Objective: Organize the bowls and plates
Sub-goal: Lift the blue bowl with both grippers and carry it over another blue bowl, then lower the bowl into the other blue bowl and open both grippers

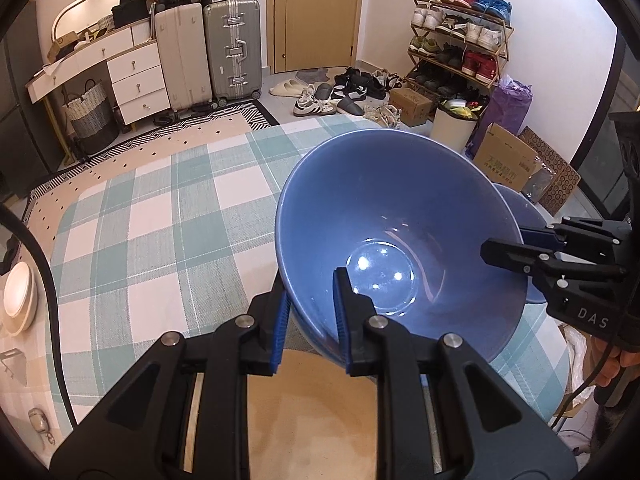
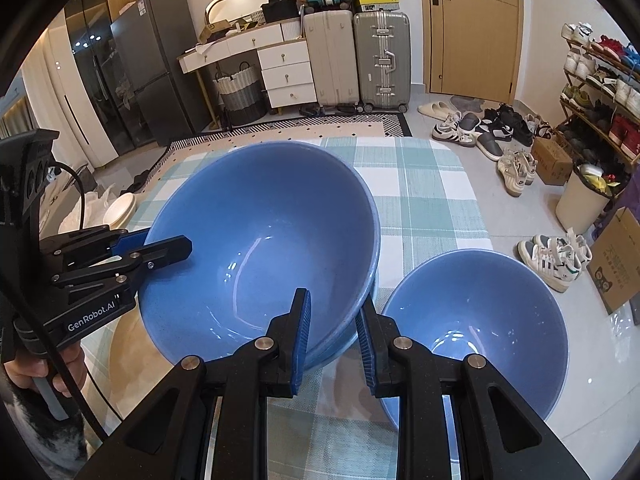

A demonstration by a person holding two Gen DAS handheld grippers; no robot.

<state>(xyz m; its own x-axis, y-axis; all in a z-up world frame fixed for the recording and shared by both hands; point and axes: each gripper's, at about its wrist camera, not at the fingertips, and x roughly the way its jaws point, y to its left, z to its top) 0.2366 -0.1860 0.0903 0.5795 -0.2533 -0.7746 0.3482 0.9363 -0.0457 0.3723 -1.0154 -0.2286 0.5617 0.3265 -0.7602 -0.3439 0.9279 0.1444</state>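
A large blue bowl hangs tilted over the table's checked cloth. My left gripper is shut on its near left rim. My right gripper is shut on the opposite rim, one pad inside the bowl and one outside. The edge of another blue bowl shows just beneath it. A smaller blue bowl stands on the cloth right beside the right gripper.
A white dish lies off the table's left side. Beyond the table are suitcases, loose shoes, a shoe rack, a white bin and a cardboard box.
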